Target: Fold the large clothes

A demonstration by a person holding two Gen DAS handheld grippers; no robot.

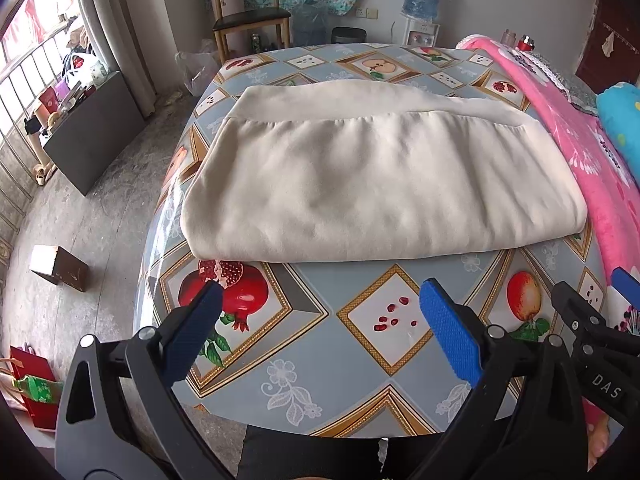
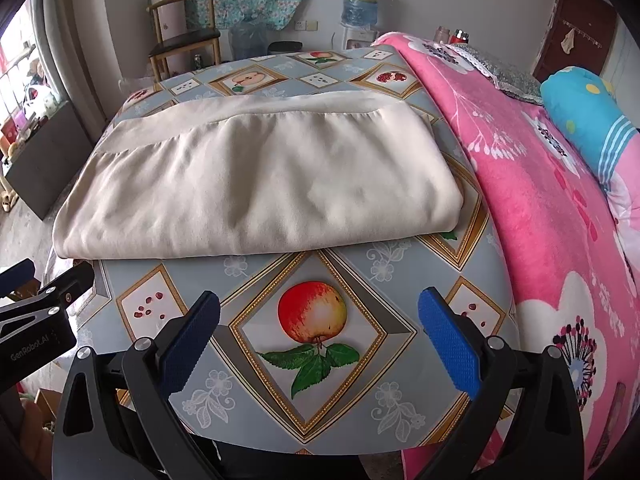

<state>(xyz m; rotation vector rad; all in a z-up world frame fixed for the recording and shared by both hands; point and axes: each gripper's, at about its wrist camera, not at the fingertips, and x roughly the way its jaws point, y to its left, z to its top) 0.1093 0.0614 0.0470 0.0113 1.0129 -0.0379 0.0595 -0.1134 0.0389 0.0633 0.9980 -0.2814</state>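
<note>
A cream garment (image 1: 372,176) lies folded into a thick rectangle on the table (image 1: 320,300), its banded hem toward the far side; the right wrist view shows the same cream garment (image 2: 256,188). My left gripper (image 1: 320,296) hovers over the near table edge, open and holding nothing, a short way in front of the fold. My right gripper (image 2: 320,304) is also open and holds nothing, above the fruit-print cloth (image 2: 316,320) near the garment's front edge. The right gripper's body (image 1: 592,320) shows at the left view's right edge, and the left gripper's body (image 2: 44,312) at the right view's left edge.
A pink flowered blanket (image 2: 540,200) lies along the table's right side with a blue pillow (image 2: 588,116) on it. Behind the table stand a wooden chair (image 1: 244,12) and a water dispenser (image 1: 420,4). A small box (image 1: 60,268) sits on the floor at left.
</note>
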